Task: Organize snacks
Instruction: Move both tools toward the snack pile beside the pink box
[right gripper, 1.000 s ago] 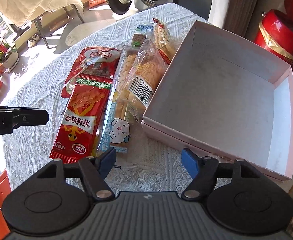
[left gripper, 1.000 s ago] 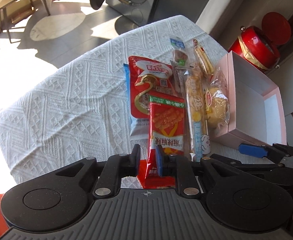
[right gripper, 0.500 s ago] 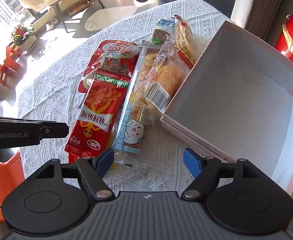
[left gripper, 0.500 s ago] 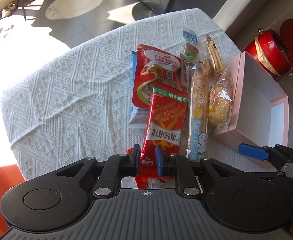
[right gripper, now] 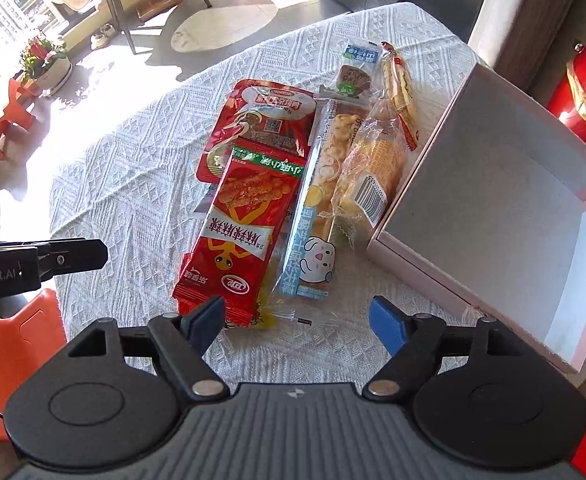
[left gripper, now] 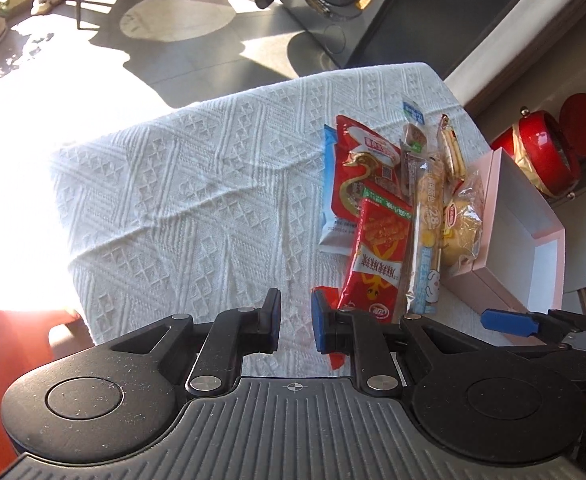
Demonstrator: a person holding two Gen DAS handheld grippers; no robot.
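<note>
Left gripper (left gripper: 296, 320): jaws slightly parted, holding nothing. Right gripper (right gripper: 297, 320): wide open, empty. Red packet (right gripper: 239, 236): flat on table (right gripper: 133, 184), near edge, topping the snack row beside the pink box (right gripper: 505, 216).

Left wrist view: rides behind left gripper (left gripper: 296, 322), high, at near edge of white textured tablecloth (left gripper: 197, 208), facing forward and down. Right wrist view: lower, closer, beside open pink cardboard box (right gripper: 473, 280). Both share red spicy-strip snack packet (left gripper: 377, 256) (right gripper: 241, 228), box, cloth.
</note>
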